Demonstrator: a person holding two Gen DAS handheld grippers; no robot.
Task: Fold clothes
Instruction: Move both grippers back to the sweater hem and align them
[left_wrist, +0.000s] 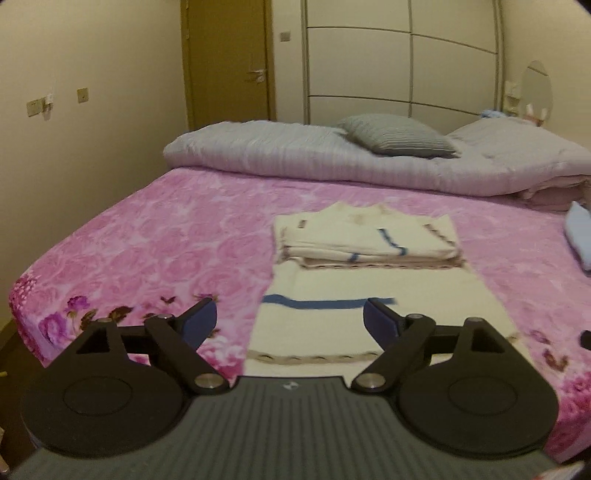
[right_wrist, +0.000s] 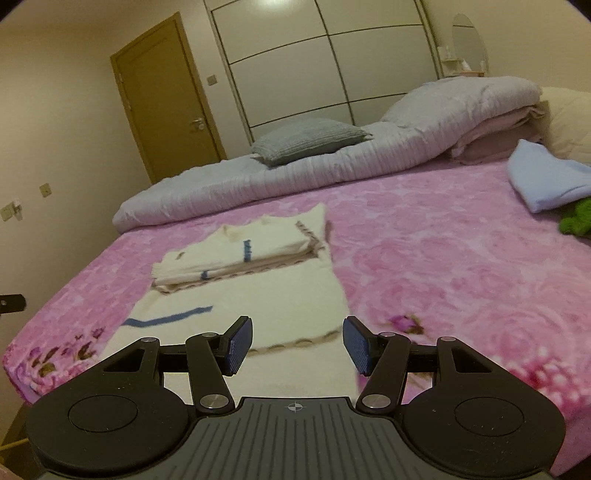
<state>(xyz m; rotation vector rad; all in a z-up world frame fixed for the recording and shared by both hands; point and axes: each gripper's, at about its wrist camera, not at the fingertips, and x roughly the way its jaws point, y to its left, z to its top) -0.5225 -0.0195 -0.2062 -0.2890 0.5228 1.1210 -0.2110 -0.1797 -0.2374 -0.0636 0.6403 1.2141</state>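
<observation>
A cream knitted garment with blue stripes and a brown scalloped hem (left_wrist: 332, 291) lies partly folded on the pink rose-print bedspread (left_wrist: 166, 240), its long axis running from the bed's near edge toward the rolled grey quilt (left_wrist: 295, 158) at the far edge. The upper part is doubled into a thick stack; the hem end lies flat by the near edge. The left gripper (left_wrist: 290, 321) hangs above that hem with jaws spread wide and empty. The right gripper (right_wrist: 297, 345), about half open and also empty, hangs over the hem's right corner. Both look about equally near.
</observation>
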